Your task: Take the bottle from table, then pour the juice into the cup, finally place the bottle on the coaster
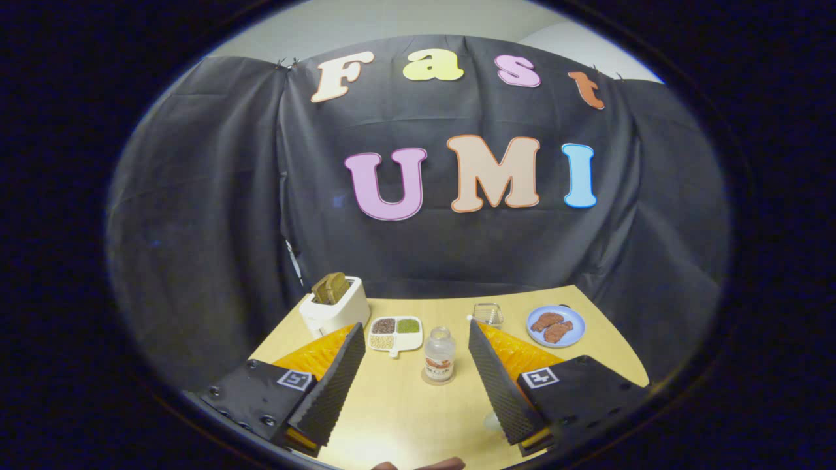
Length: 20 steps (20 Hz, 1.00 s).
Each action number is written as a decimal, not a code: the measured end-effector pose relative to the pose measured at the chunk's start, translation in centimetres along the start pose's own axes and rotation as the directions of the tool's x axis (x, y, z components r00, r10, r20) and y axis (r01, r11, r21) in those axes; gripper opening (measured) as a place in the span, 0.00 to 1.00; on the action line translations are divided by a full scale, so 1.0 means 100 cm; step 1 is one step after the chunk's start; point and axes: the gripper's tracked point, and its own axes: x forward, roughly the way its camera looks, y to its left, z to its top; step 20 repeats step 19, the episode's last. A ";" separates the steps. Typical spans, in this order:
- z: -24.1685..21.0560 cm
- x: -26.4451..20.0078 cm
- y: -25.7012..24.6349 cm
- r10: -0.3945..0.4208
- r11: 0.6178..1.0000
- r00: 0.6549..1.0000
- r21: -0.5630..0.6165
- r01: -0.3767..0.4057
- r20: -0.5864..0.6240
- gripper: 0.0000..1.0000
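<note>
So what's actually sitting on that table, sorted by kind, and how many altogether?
Appliances: 1, toaster with bread
Dishes: 2, divided tray of grains, blue plate of meat
Drink things: 3, bottle on its coaster, clear cup
Total: 6
The tool is open, the bottle just ahead between its fingers.

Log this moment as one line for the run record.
gripper: open, empty | bottle: upright on coaster, between and beyond fingers | cup: farther back, beside plate | stage: bottle on coaster

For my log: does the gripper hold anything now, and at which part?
Nothing is held. The gripper is open; the bottle stands on the coaster between its fingers, untouched.
</note>
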 end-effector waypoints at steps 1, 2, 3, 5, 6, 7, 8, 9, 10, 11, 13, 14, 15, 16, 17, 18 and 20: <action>0.001 -0.004 -0.002 0.003 1.000 1.000 -0.002 -0.003 -0.005 0.99; 0.003 -0.008 -0.003 0.003 1.000 1.000 -0.008 -0.003 -0.009 0.99; 0.004 -0.009 -0.003 0.003 1.000 1.000 -0.013 -0.004 -0.012 0.99; 0.005 -0.012 -0.001 0.013 1.000 1.000 -0.016 -0.014 -0.015 0.99; 0.006 -0.015 0.000 0.017 1.000 1.000 -0.009 -0.017 -0.015 0.99; 0.009 -0.018 0.003 0.028 1.000 1.000 -0.001 -0.028 -0.009 0.99; 0.010 -0.020 0.005 0.035 0.999 0.999 0.007 -0.035 -0.004 0.99; 0.011 -0.021 0.004 0.038 0.999 0.999 0.011 -0.038 -0.003 0.99; 0.012 -0.023 0.003 0.036 0.999 0.999 0.013 -0.036 -0.002 0.99; 0.013 -0.025 0.001 0.035 0.999 0.999 0.012 -0.035 -0.001 0.99; 0.015 -0.026 0.003 0.039 0.999 0.999 0.016 -0.039 0.000 0.99; 0.015 -0.026 0.002 0.042 0.999 0.999 0.021 -0.041 -0.002 0.99; 0.015 -0.026 0.002 0.044 0.999 0.999 0.025 -0.044 -0.004 0.99; 0.016 -0.027 0.001 0.045 0.999 0.999 0.029 -0.044 -0.004 0.99; 0.017 -0.026 0.002 0.048 0.998 0.999 0.033 -0.048 -0.001 0.99; 0.018 -0.026 0.003 0.054 0.998 0.999 0.036 -0.054 0.001 0.99; 0.017 -0.026 0.004 0.058 0.998 0.998 0.040 -0.058 0.001 0.99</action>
